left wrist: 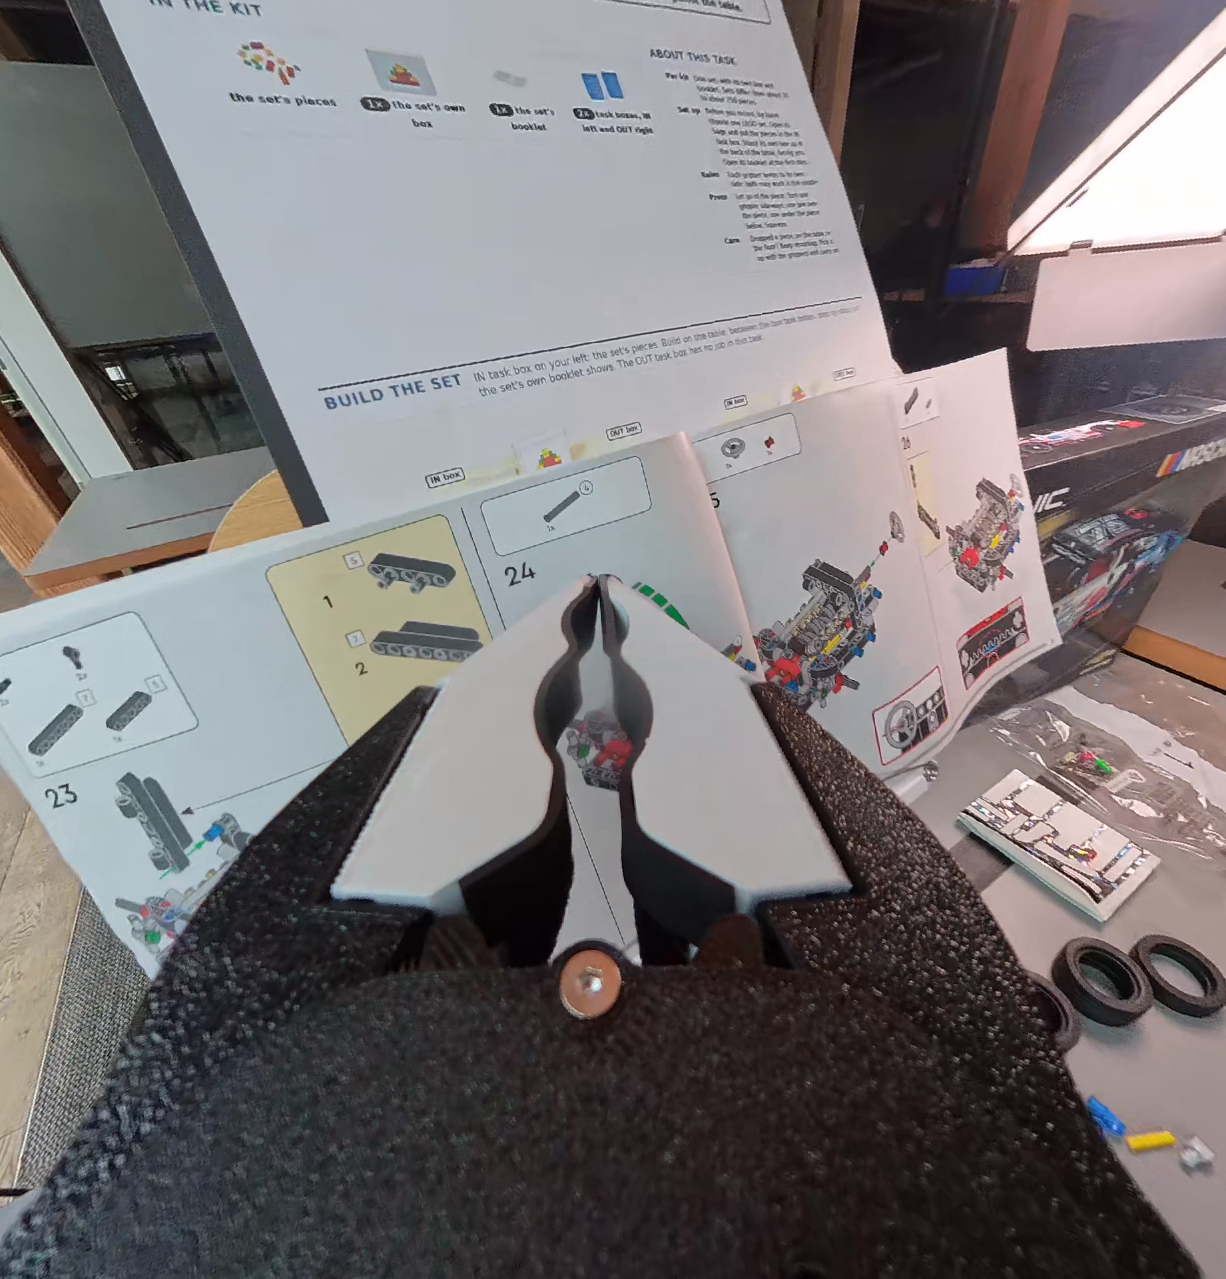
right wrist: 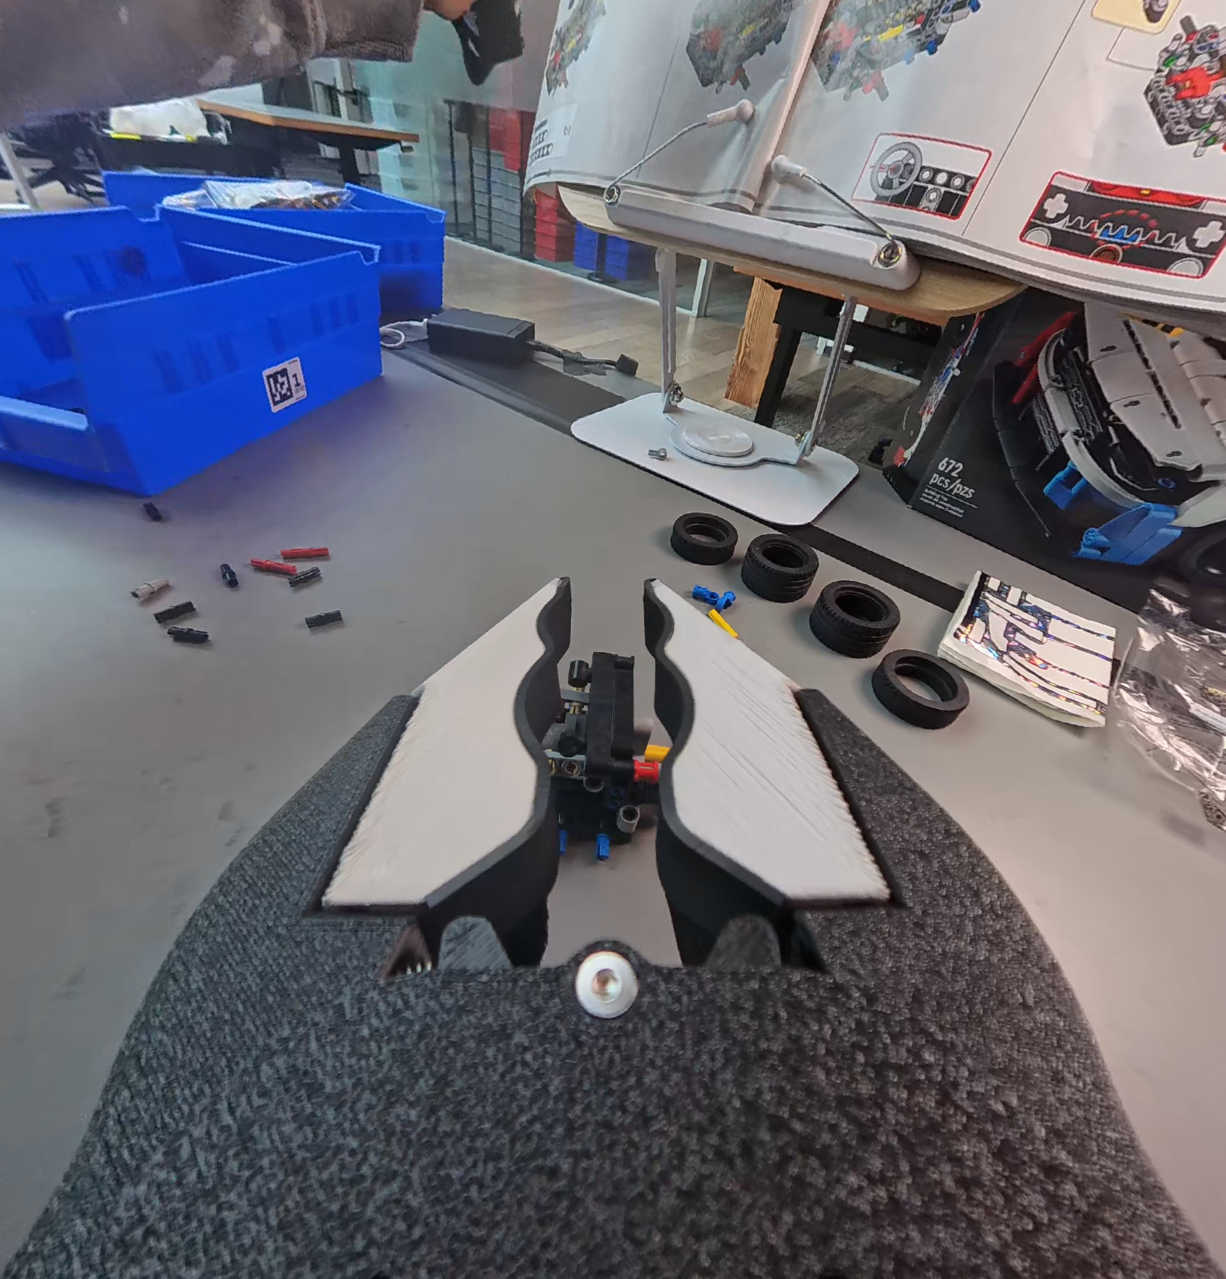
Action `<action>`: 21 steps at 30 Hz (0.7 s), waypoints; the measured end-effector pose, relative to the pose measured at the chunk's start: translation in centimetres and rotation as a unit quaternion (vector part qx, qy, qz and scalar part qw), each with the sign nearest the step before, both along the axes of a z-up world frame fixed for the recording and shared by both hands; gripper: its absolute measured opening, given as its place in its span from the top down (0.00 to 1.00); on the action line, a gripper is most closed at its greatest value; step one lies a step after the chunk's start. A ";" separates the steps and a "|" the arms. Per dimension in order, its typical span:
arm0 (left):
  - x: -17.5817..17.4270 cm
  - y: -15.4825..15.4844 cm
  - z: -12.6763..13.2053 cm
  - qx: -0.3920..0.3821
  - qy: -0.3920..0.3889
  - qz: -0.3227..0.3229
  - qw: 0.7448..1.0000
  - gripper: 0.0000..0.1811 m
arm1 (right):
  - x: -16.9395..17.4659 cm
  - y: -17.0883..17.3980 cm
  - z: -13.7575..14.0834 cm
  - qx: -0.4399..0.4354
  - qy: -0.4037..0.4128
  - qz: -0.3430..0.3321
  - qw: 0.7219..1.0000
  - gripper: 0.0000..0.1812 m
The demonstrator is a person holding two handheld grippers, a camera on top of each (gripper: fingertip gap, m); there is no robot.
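Observation:
My left gripper [left wrist: 599, 585] is shut, its fingertips closed together in front of the open instruction booklet [left wrist: 388, 623]. It is raised off the table, and I see nothing between its pads. My right gripper [right wrist: 606, 595] is shut on a small black and grey brick assembly [right wrist: 599, 740] with red, yellow and blue pins. The assembly sits deep between the fingers, above the grey table [right wrist: 388, 657]. The fingertips themselves stand apart ahead of it. The booklet rests on a white stand [right wrist: 720, 450].
Several black tyres [right wrist: 853, 618] lie right of my right gripper, with a sticker sheet [right wrist: 1025, 650] and a plastic bag [right wrist: 1191, 706]. Blue bins [right wrist: 181, 346] stand far left. Loose black and red pins [right wrist: 278, 574] lie before them. The set's box [right wrist: 1080, 429] stands at the back right. Across from one pair of fingers to the other is roughly 45 centimetres.

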State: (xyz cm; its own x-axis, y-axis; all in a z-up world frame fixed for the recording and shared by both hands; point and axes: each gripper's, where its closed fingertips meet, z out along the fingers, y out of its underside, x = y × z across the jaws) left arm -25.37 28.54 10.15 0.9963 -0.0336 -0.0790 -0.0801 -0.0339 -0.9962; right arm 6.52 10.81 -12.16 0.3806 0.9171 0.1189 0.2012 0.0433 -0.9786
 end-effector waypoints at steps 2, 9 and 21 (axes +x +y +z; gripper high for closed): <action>-0.5 1.2 -0.1 -0.004 0.003 0.010 1.000 1.00 | 0.1 0.1 0.0 0.001 -0.001 0.000 1.000 0.89; -1.3 2.5 -0.7 -0.013 -0.007 0.018 1.000 1.00 | 0.3 0.5 0.0 -0.007 0.002 0.002 1.000 0.89; 0.9 2.3 -3.1 -0.021 -0.005 -0.005 1.000 0.99 | 0.0 0.0 -0.4 -0.005 -0.010 0.013 1.000 0.89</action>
